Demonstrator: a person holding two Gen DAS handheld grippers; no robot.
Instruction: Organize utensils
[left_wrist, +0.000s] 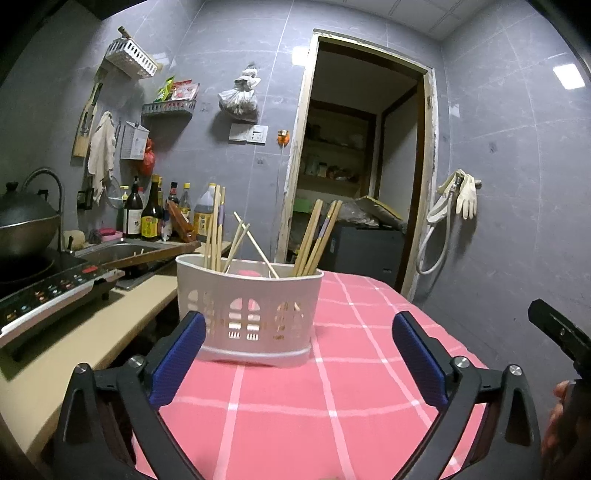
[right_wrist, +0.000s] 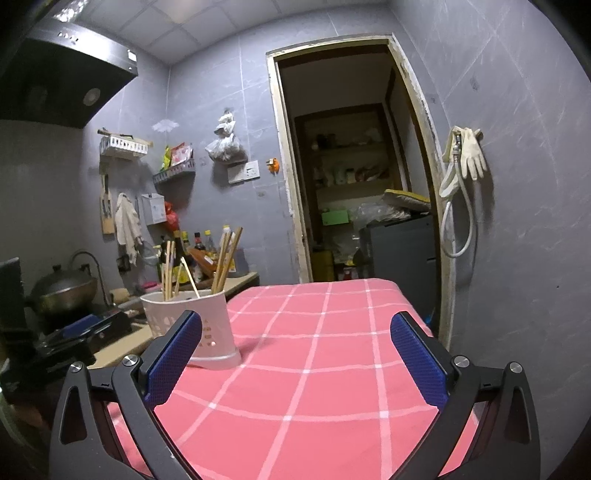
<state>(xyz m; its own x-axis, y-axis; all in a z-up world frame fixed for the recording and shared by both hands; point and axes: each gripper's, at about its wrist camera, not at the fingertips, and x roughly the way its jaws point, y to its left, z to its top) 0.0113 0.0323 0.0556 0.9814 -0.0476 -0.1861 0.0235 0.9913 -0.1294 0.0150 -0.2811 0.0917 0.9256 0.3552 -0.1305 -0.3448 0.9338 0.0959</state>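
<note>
A white perforated utensil holder (left_wrist: 247, 314) stands upright on the pink checked tablecloth (left_wrist: 351, 369), near the table's left edge. Several wooden chopsticks (left_wrist: 317, 240) stick up out of it, in groups at its left, middle and right. My left gripper (left_wrist: 299, 354) is open and empty, just in front of the holder. The holder also shows in the right wrist view (right_wrist: 207, 328), to the left, with chopsticks (right_wrist: 225, 258) in it. My right gripper (right_wrist: 295, 354) is open and empty above the tablecloth (right_wrist: 314, 369), to the right of the holder.
A counter (left_wrist: 92, 332) left of the table carries an induction cooker (left_wrist: 48, 295), a wok (left_wrist: 26, 221), a sink (left_wrist: 118, 251) and several sauce bottles (left_wrist: 147, 218). An open doorway (left_wrist: 362, 166) lies behind the table. Gloves and a hose (left_wrist: 458, 199) hang on the right wall.
</note>
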